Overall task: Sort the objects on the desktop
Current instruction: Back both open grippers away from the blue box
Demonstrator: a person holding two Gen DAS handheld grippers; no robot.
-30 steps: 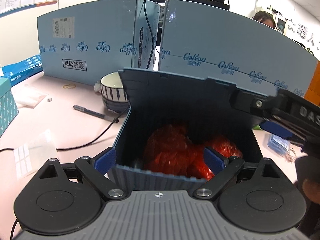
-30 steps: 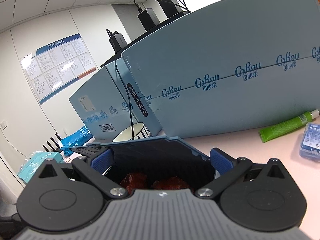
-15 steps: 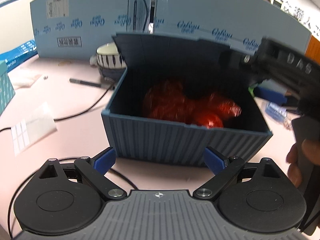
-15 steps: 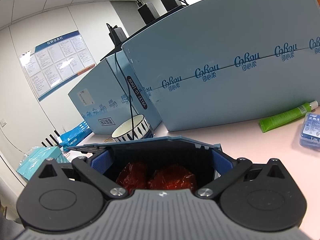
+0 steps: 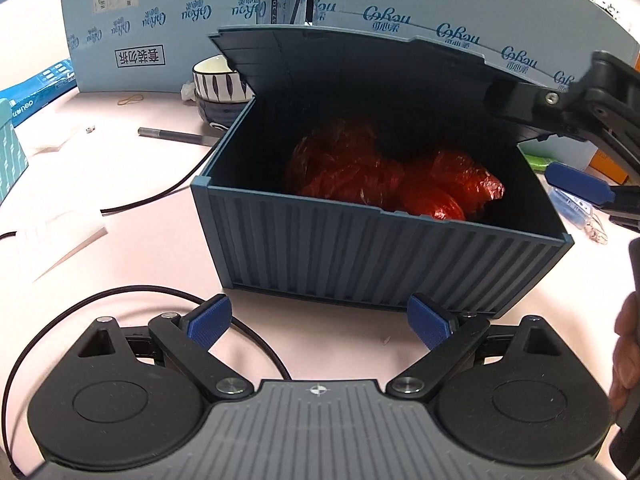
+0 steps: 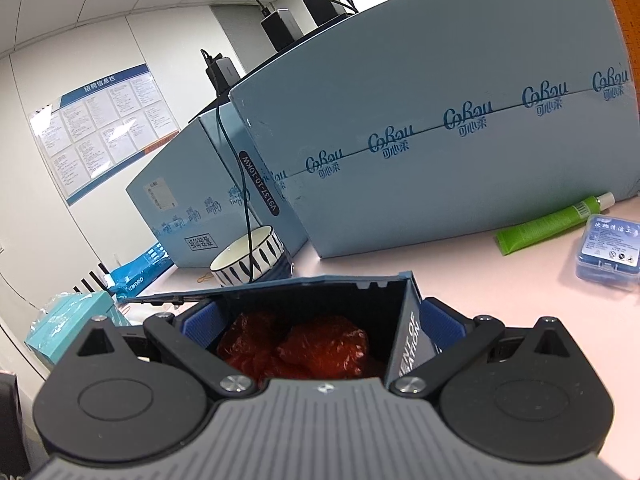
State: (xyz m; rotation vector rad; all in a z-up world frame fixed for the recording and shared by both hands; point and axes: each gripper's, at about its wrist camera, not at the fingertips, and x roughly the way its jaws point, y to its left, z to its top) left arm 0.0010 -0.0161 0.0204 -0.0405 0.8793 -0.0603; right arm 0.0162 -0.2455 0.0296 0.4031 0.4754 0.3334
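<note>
The left gripper [image 5: 320,320] hung spread wide and empty at six o'clock of the blue box [image 5: 376,256] on the pink desk [image 5: 132,248]. A red bag [image 5: 384,176] lay inside the box. The right gripper [image 6: 320,328] reached in from three o'clock, splayed across the raised lid [image 5: 360,60], gripping nothing that could be made out. A bowl [image 5: 216,80] stood at eleven o'clock of the box.
</note>
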